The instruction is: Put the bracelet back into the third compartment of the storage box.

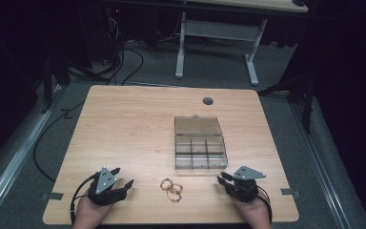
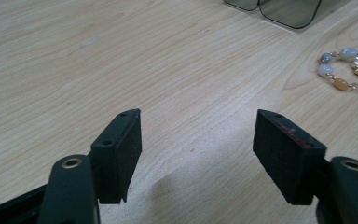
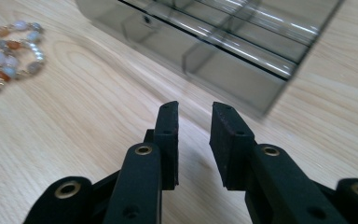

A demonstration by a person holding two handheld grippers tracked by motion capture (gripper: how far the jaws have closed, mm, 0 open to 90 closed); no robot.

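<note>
Two beaded bracelets lie together near the table's front edge, with pale, orange and gold beads. Behind them stands a clear plastic compartment box with its lid folded back. My left gripper rests on the table to the left of the bracelets. Its jaws stand wide open over bare wood. My right gripper sits to the right of the bracelets, just before the box's front wall. A narrow gap shows between its jaws, and nothing is held in it.
The wooden table has a round cable hole at the back. Beyond it stand a white desk frame and cables on the floor. The person's hands come in at the bottom edge.
</note>
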